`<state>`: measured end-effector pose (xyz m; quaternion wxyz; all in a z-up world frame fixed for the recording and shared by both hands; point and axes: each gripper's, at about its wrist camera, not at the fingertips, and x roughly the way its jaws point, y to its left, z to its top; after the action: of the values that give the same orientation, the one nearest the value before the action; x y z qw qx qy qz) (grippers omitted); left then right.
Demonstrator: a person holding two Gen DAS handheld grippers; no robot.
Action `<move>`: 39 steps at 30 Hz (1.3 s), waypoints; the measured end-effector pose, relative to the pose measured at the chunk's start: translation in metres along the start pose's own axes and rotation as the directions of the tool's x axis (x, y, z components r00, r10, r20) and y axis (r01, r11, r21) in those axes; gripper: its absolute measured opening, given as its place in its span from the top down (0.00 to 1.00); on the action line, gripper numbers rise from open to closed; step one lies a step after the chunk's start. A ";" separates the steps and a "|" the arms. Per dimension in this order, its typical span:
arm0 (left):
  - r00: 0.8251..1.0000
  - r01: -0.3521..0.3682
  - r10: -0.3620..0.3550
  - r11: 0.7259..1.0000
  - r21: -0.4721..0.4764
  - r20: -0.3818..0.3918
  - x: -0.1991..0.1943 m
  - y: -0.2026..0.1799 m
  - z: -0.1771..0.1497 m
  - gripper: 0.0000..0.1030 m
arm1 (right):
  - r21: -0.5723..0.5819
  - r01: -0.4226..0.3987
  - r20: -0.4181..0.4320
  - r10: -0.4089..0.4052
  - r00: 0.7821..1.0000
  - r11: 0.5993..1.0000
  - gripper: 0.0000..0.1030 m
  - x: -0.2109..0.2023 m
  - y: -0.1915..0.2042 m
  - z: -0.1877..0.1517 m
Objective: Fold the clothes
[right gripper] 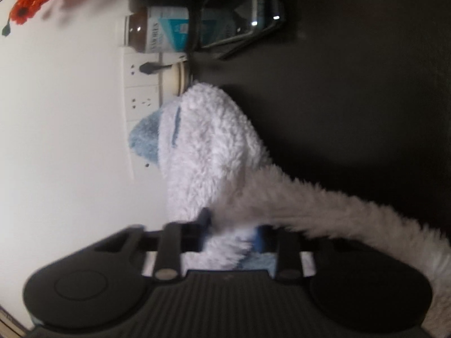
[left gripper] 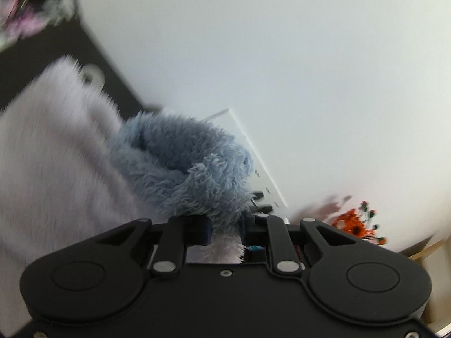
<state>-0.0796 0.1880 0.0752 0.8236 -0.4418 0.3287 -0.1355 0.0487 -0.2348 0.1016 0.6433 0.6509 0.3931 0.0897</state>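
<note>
- Looking past my fingers, the biggest thing is the white wall, bare and wide in the left wrist view; it meets the dark table along one straight edge, and the table's top beyond the cloth lies open in the right wrist view.
- The fluffy garment, pale white-lilac pile with a blue cuff, hangs between both of my grippers, lifted off the table; a long white stretch of it runs off toward the right edge of the right wrist view.
- My left gripper is clamped on the garment just under the blue cuff, fingers nearly together with white pile pinched between them.
- My right gripper has its fingers closed on a fold of white and blue pile; the fabric rises from the grip in a hump.
- A white socket strip sits on the wall at the table's back edge, with a dark plug in it.
- A dark-framed mirror or screen leans near the table's back edge; I cannot tell which.
- A brown jar with a pale blue label stands by the wall edge; its contents are not readable.
- Orange flowers show against the wall, blurred.
</note>
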 end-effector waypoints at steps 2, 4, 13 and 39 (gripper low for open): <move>1.000 0.010 -0.010 1.000 -0.002 -0.004 0.020 -0.019 0.009 0.85 | 0.014 -0.007 0.007 0.007 1.000 1.000 0.79 -0.001 0.001 0.005; 0.999 0.043 -0.043 0.999 -0.001 -0.008 0.038 -0.041 0.020 0.85 | 0.015 -0.014 0.018 0.014 1.000 1.000 0.79 -0.002 0.000 0.007; 0.942 0.334 -0.329 0.891 0.308 -0.070 0.032 -0.137 0.033 0.85 | 0.035 -0.106 -0.016 0.106 0.994 0.994 0.80 0.008 0.007 -0.002; 0.952 -0.282 0.268 0.956 -0.079 -0.150 -0.002 0.162 -0.022 0.66 | -0.343 0.321 0.100 -0.306 0.947 0.883 0.79 0.012 0.031 -0.032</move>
<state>-0.1067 0.2679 -0.0649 0.7868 -0.4218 0.4494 -0.0330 0.0486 -0.1985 0.1299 0.7644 0.4536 0.4564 0.0402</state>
